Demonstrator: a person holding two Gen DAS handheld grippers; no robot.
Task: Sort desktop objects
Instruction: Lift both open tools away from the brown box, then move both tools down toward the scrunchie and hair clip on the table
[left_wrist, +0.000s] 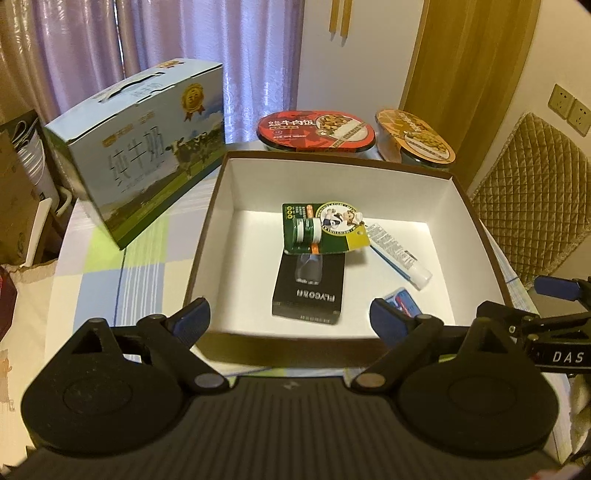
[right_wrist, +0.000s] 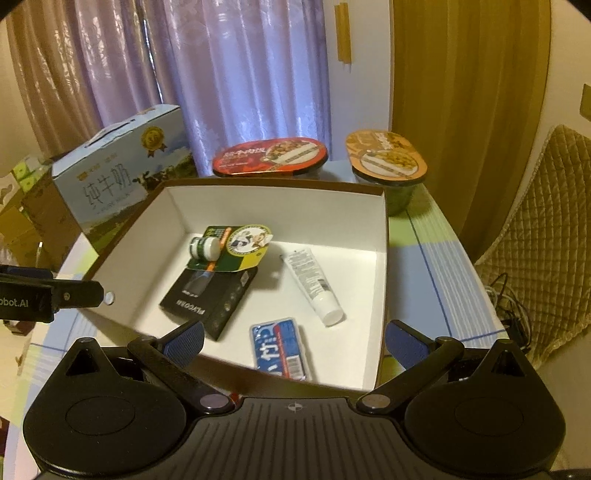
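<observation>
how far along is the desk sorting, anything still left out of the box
Done: the green blister card, black carton, white tube and blue pack all lie in the open box. In hand: nothing; left gripper and right gripper are open and empty. Left: apparently nothing small, only the milk carton and two meal bowls beside the box.

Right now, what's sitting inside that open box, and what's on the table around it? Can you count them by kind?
Inside the open box:
Green blister card: 1
Black carton: 1
White tube: 1
Blue packet: 1
On the table outside it:
Milk carton: 1
Ready-meal bowls, red and orange: 2
Total: 7
</observation>
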